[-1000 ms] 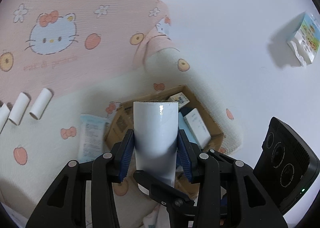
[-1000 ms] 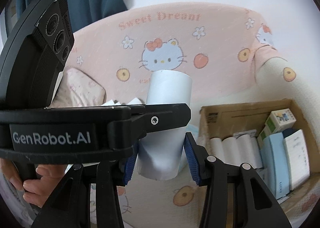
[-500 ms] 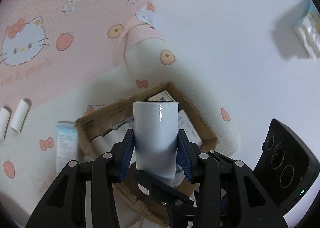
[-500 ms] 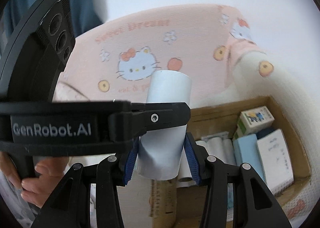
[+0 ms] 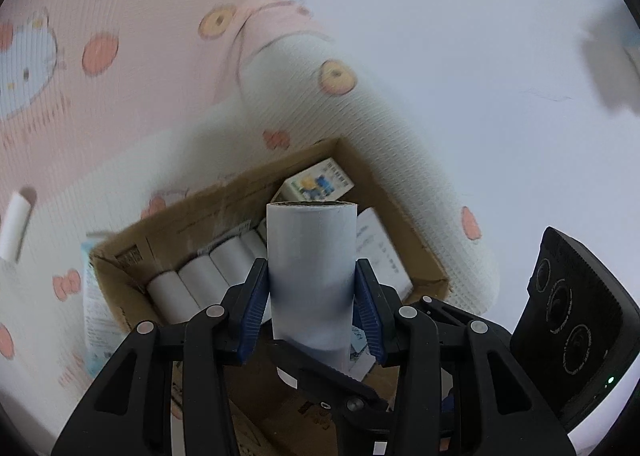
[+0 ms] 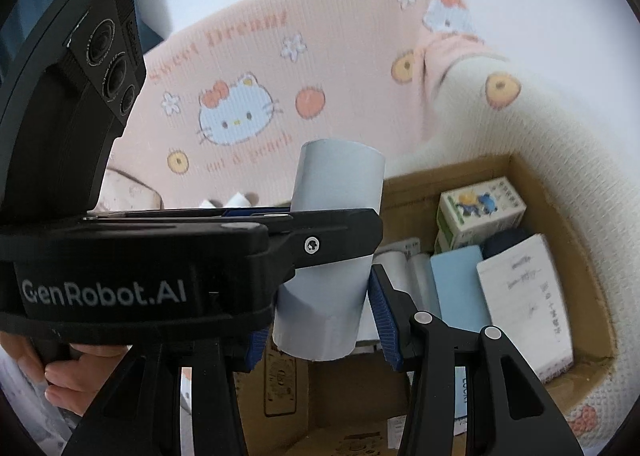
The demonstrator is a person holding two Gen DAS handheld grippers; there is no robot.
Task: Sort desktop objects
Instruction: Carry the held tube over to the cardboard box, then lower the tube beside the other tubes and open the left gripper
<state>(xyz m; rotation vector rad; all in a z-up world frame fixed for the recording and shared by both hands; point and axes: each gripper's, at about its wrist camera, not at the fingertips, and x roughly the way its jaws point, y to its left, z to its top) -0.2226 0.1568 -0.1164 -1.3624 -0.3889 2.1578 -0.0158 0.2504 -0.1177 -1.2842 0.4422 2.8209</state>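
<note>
My left gripper (image 5: 311, 308) is shut on a white paper roll (image 5: 311, 268), held upright above the open cardboard box (image 5: 404, 228). My right gripper (image 6: 320, 320) is shut on a second white paper roll (image 6: 332, 256), tilted a little, over the box's left part (image 6: 560, 199). The left gripper's black body (image 6: 132, 256) crosses in front of that roll in the right wrist view. Inside the box lie several white rolls (image 5: 192, 284), a small printed carton (image 6: 480, 211), a light blue box (image 6: 460, 284) and a white booklet (image 6: 524, 296).
The box sits on a pink and cream Hello Kitty blanket (image 6: 248, 95) with a rolled cream edge (image 5: 392, 159) behind it. A loose white roll (image 5: 16, 223) lies at far left. A printed leaflet (image 5: 96, 308) lies beside the box. A white wall (image 5: 460, 35) is behind.
Both grippers have moved toward and over the cardboard box, each still holding its roll. The box now fills more of both views and the loose rolls have slid off to the left.
</note>
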